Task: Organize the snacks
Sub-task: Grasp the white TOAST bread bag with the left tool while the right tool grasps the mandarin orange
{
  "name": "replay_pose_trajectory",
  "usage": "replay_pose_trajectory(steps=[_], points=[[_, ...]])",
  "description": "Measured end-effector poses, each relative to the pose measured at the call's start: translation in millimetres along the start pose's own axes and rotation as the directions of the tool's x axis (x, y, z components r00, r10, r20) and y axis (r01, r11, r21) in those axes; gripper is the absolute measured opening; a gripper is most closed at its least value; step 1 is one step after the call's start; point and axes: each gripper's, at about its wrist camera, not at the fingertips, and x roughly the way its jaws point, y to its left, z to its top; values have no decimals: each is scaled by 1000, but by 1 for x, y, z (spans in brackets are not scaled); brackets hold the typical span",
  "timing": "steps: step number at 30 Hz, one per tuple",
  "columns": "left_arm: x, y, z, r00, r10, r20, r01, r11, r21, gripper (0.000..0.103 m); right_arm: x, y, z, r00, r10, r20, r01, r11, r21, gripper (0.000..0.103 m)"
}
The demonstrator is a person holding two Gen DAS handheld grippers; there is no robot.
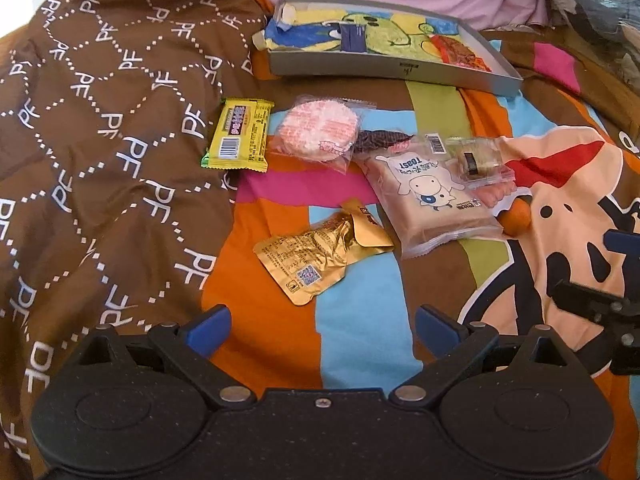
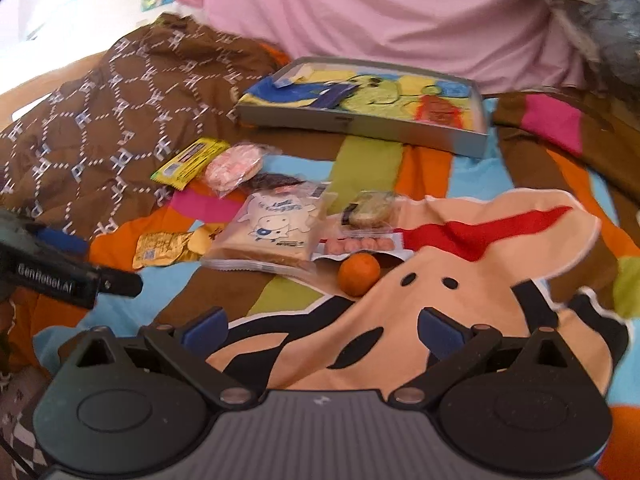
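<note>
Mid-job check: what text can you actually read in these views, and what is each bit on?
"TOAST": toast packet, seen upside down.
"PF": repeated across the brown cloth.
"GenRobot.AI": left gripper, seen from the right wrist view.
Yellow packet, gold pouch: print, barcode and QR too small to read.

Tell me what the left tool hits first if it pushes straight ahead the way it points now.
Most likely the gold foil packet. The left tool is open and empty, with only bare striped bedding directly ahead before that packet. Depth is hard to judge through the fisheye, so if the tool is angled downward it could meet the bedding first.
</note>
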Motion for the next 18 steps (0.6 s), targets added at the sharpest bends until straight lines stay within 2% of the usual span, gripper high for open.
replay_pose_trajectory(steps=[5, 9, 14, 18], points=[[12, -4, 19, 1000, -11, -12, 12, 1000, 24, 98, 10, -10, 12, 996, 84, 41, -82, 995, -59, 103], [26, -15, 39, 999, -13, -39, 16, 998, 68, 97, 25, -15, 14, 995, 91, 51, -86, 991, -101, 103], [43, -28, 66, 997, -33, -69, 38, 996, 74, 97, 40, -17, 15, 994, 94, 49, -86, 985, -149, 103], [56, -42, 85, 996, -44, -73, 49, 996, 76, 97, 49, -28, 19, 989, 147, 27, -143, 983, -116, 102]])
